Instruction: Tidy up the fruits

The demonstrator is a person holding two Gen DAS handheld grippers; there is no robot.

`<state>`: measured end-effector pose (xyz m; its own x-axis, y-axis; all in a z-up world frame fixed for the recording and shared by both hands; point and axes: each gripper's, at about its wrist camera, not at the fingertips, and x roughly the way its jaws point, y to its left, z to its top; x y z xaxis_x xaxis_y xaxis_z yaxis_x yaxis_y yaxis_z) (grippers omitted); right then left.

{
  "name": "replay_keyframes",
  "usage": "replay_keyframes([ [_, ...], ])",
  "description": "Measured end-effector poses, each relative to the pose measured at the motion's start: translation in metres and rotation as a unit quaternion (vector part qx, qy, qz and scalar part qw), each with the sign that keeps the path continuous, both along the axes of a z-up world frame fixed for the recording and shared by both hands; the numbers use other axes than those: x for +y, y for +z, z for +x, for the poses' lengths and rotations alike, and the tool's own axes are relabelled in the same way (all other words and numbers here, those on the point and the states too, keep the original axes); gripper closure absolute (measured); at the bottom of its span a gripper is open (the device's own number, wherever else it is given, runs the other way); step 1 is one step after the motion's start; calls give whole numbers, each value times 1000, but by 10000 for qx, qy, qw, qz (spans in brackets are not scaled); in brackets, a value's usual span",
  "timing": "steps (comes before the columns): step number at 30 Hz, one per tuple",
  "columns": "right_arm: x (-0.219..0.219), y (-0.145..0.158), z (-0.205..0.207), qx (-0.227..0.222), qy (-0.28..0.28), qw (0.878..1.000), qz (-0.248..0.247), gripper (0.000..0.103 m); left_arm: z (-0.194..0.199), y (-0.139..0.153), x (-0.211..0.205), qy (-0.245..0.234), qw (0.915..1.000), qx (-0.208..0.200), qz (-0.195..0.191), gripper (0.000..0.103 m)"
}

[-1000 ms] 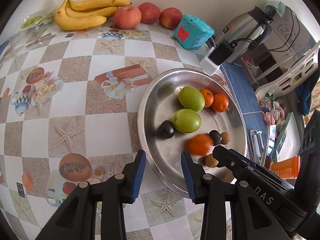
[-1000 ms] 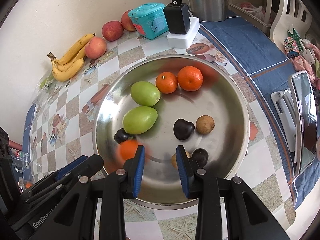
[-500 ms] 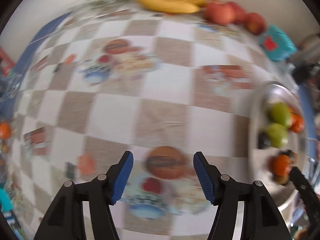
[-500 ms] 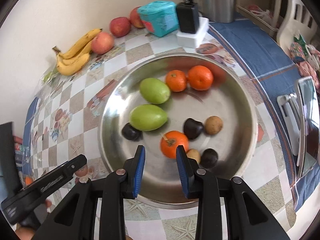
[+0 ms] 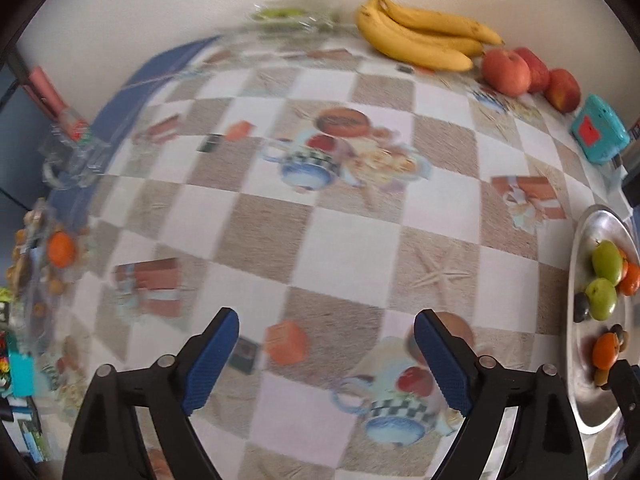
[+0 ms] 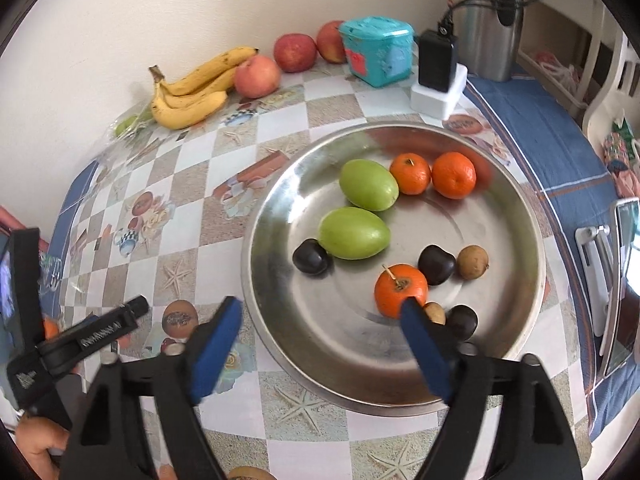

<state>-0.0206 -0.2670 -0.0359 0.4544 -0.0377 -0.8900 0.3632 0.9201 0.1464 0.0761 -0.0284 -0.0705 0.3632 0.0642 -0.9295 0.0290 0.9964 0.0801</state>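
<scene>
Inside, a round shiny steel tray (image 6: 520, 216) holds smooth oval green fruits (image 6: 354, 233).

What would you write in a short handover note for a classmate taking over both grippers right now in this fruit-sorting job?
Left gripper: jaws opening, nothing between them, over bare tablecloth left of the tray.
Right gripper: jaws opening, empty, over the near rim of the metal tray.
In the tray: two green fruits, three oranges, three dark fruits, two small brown ones.
Outside it, by the wall: bananas, three apples; one more orange at the table's far left edge.
Left: judging by this, probably those.
</scene>
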Motion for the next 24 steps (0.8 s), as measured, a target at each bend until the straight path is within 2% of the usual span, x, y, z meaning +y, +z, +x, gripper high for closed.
replay_keyframes([
  [7, 9, 2, -18, -65, -74, 9997, -206, 18, -21, 23, 17, 190, 9983, -233, 502, 12],
  [18, 17, 11, -57, -215, -149, 9995, -194, 18, -70, 42, 27, 13, 9997, -192, -160, 12],
  [24, 16, 21, -61, -365, -216, 9988, -257, 18, -72, 49, 28, -13, 9993, -292, -240, 12],
])
